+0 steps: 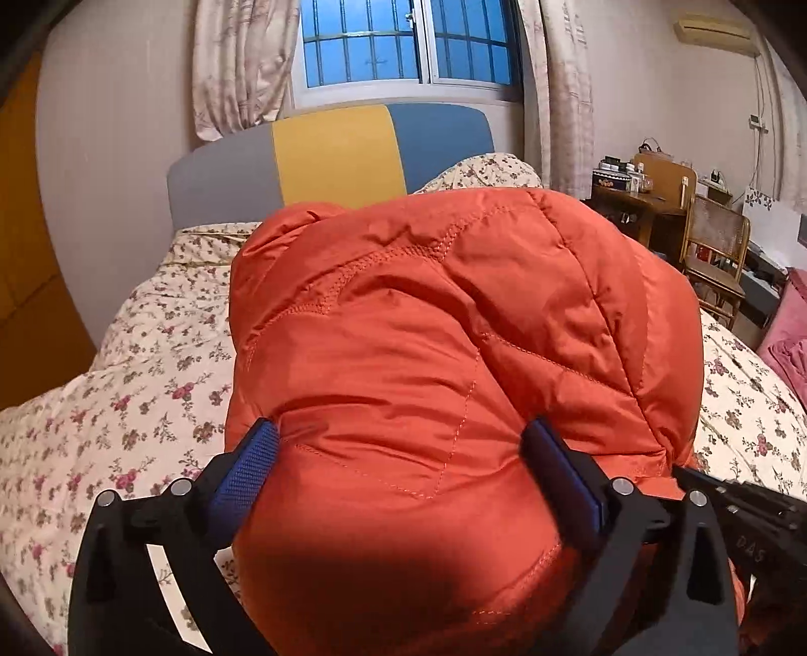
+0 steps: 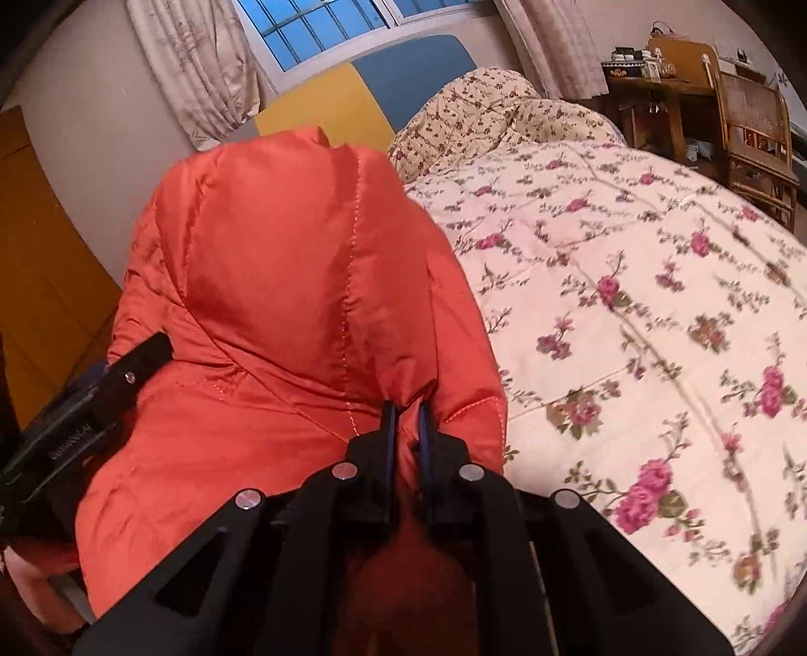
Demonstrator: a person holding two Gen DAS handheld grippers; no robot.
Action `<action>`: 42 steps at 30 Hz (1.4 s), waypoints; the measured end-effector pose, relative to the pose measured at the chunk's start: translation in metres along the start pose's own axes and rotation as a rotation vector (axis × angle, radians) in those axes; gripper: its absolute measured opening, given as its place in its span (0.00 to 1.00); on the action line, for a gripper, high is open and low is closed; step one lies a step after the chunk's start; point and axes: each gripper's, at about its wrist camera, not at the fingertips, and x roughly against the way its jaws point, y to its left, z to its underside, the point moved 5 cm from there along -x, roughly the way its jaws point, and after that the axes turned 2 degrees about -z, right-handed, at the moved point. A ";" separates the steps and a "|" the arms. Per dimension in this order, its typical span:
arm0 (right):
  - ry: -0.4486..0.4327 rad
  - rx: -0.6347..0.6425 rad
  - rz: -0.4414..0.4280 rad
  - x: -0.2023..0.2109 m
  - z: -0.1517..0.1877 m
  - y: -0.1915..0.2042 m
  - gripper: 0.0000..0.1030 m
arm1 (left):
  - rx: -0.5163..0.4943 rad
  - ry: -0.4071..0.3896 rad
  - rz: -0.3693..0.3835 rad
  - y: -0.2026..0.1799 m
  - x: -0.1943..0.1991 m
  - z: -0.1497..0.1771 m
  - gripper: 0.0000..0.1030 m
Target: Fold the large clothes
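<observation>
Orange jacket (image 2: 302, 303) pinched in right tongs (image 2: 406, 419); left tongs (image 1: 403, 454) spread wide around it.

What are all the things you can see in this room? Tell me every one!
puffy jacket: one, orange, on the bed
quilt: one, cream with pink flowers, covering the bed
headboard: one, grey, yellow and blue, under the window
window: one, barred, blue outside
curtains: two, pale, beside the window
chair: one, wooden, far right
left gripper: black, blue pads, wide around the jacket
right gripper: black, pinching jacket fabric
</observation>
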 end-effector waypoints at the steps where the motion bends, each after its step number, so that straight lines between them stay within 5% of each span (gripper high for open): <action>1: -0.006 0.000 -0.001 0.006 -0.002 0.001 0.11 | 0.000 0.002 0.004 0.001 0.001 0.000 0.95; 9: -0.157 0.036 -0.058 0.062 -0.049 0.037 0.18 | 0.028 -0.041 0.021 0.014 0.018 -0.024 0.95; 14: -0.125 0.108 -0.119 0.035 -0.094 0.080 0.18 | 0.054 0.003 -0.018 0.019 0.001 -0.042 0.95; 18: -0.061 0.122 -0.086 -0.009 -0.115 0.090 0.18 | 0.086 0.041 -0.057 0.025 -0.013 -0.050 0.95; 42: 0.041 0.045 -0.035 -0.100 -0.090 0.031 0.14 | 0.114 0.139 -0.075 0.016 -0.074 -0.035 0.97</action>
